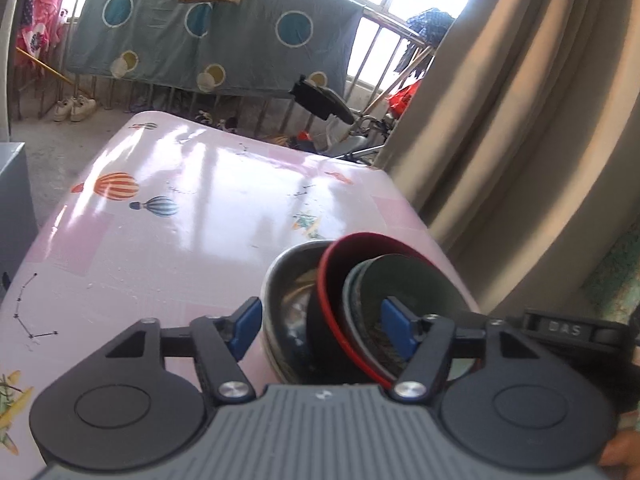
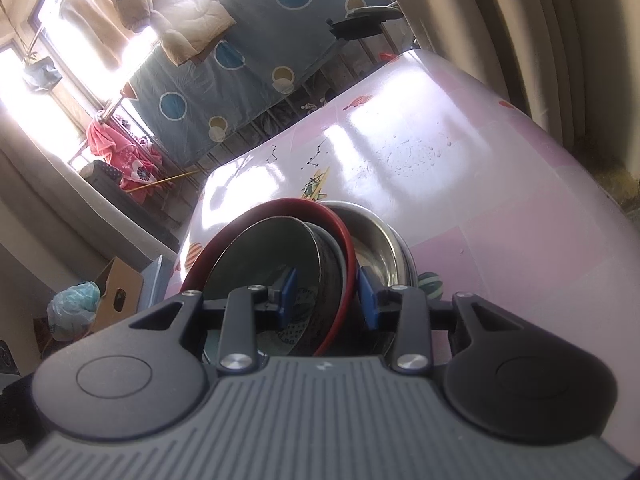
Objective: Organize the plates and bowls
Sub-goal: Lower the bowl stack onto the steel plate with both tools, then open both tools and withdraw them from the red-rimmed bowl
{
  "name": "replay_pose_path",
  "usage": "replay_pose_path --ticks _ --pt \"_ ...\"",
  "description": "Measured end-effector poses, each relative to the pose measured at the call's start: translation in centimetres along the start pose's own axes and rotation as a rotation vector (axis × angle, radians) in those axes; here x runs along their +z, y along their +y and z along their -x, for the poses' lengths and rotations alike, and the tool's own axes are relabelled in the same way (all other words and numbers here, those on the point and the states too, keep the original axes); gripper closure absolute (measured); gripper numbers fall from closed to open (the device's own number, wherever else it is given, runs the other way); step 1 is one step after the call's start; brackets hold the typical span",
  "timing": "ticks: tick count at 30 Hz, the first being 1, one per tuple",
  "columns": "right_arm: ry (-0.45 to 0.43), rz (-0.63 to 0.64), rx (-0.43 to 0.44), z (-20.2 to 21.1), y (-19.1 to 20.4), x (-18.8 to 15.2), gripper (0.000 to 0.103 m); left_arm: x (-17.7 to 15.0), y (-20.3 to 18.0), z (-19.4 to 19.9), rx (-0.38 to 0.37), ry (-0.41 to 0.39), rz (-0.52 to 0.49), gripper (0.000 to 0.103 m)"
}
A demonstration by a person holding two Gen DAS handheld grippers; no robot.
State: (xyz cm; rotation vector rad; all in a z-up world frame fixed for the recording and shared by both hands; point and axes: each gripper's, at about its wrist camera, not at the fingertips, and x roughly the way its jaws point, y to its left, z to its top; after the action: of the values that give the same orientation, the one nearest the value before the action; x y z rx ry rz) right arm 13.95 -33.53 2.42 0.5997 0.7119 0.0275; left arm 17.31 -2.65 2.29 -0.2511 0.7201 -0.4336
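A nested stack stands on the pink table [image 1: 192, 208]: a steel bowl [image 1: 288, 292] holds a red-rimmed black bowl [image 1: 332, 276], which holds a dark green patterned bowl [image 1: 404, 280]. My left gripper [image 1: 322, 328] straddles the stack, one pad outside the steel bowl, the other inside the green bowl; its grip cannot be judged. In the right wrist view the same steel bowl [image 2: 372, 236], red-rimmed bowl [image 2: 280, 208] and green bowl [image 2: 264, 256] appear. My right gripper [image 2: 328, 300] is shut on the walls of the green and red-rimmed bowls, one pad inside, one outside.
Beige curtains [image 1: 520, 140] hang close along the table's right side. A blue dotted sheet [image 1: 200, 32] hangs on railings beyond the far edge. A cardboard box [image 2: 116, 296] and a plastic bag [image 2: 72, 308] sit on the floor beside the table.
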Motion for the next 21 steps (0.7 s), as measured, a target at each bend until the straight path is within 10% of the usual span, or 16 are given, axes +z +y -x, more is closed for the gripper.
replay_pose_path --ticks 21 --pt "0.0 -0.032 -0.014 -0.5 0.3 -0.3 0.069 -0.5 0.7 -1.5 -0.077 0.083 0.051 0.035"
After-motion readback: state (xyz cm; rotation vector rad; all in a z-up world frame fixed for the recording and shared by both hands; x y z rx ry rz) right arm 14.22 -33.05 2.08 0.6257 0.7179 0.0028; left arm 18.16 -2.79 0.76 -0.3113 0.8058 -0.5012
